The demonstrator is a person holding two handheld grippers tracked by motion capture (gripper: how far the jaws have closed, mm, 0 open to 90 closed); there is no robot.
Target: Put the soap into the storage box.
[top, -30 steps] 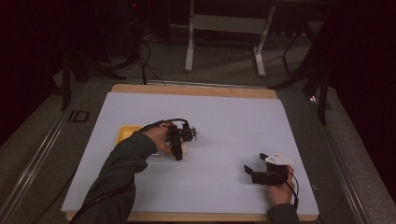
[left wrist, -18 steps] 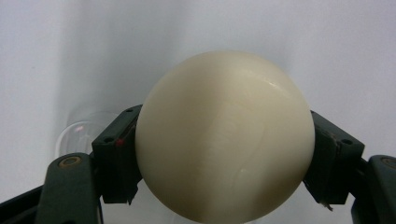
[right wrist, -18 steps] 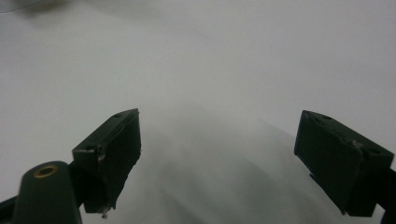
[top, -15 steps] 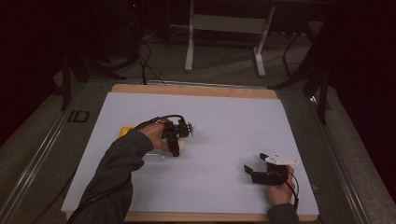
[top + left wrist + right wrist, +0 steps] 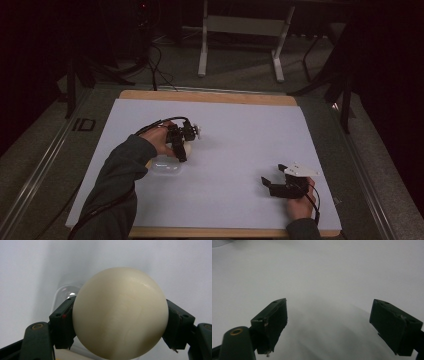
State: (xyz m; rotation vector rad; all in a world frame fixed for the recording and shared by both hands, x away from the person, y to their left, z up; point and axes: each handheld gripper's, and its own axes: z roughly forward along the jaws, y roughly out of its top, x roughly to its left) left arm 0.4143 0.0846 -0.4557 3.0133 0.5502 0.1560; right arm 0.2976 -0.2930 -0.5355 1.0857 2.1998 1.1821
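Cream ball pinched in left gripper; right gripper spread wide, holding nothing.

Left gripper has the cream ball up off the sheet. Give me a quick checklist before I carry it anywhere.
1. Left gripper shut on the cream ball, a pad on each side: ok.
2. Ball centred between the pads: ok.
3. Ball clear of the clear plastic container: cannot tell.
4. Right gripper open, nothing between its jaws: ok.
5. Right gripper far from the left one: ok.
6. White sheet bare ahead: ok.
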